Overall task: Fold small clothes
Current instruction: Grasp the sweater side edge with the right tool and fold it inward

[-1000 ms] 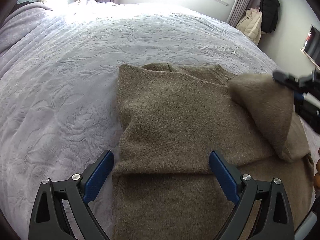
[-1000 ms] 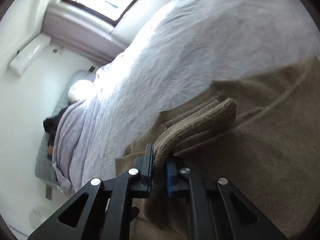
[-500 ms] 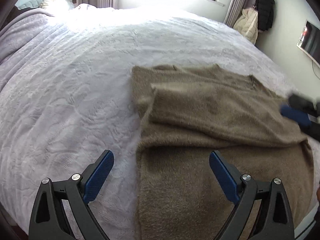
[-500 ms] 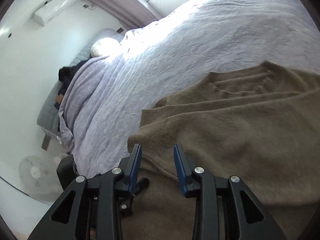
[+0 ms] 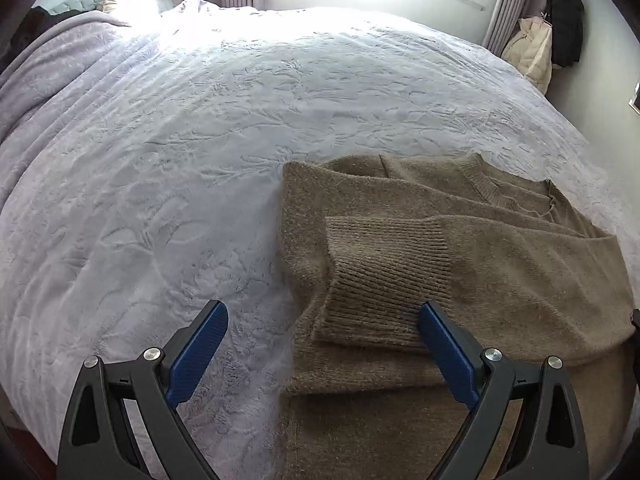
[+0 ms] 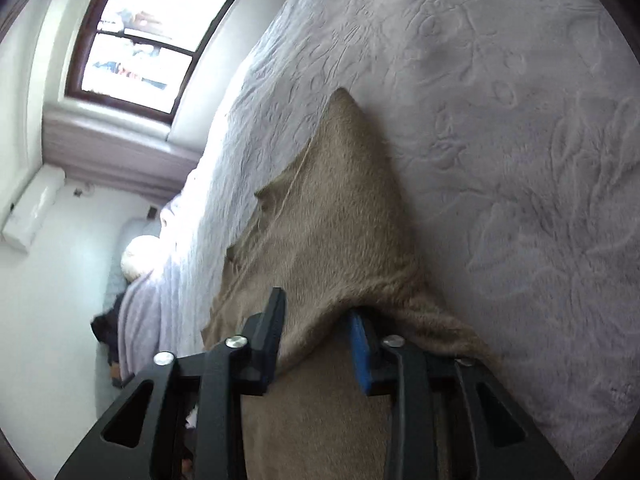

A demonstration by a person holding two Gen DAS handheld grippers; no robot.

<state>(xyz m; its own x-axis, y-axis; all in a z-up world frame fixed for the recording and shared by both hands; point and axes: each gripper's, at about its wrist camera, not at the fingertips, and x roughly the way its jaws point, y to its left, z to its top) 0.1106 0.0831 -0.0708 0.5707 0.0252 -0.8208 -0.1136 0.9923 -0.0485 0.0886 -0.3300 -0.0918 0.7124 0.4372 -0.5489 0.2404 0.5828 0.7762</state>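
Bed (image 5: 168, 168) with pale embossed bedspread fills room ahead of both jaws. Brown knit sweater (image 5: 460, 264) lies on it, sleeve folded across, ribbed cuff between spread jaws of left gripper (image 5: 322, 354). Right gripper (image 6: 316, 332) jaws just closed, pinching sweater fabric.

Fuzzy olive-brown knitted sweater (image 5: 460, 248), partly folded, lying flat ahead and to the right of the wide-spread left gripper (image 5: 322, 344). One sleeve laid across the body, ribbed cuff (image 5: 384, 280) just beyond the left gripper's right finger. Ribbed neckline at the far edge. Side fabric bunched between the right gripper's (image 6: 316, 340) fingers.
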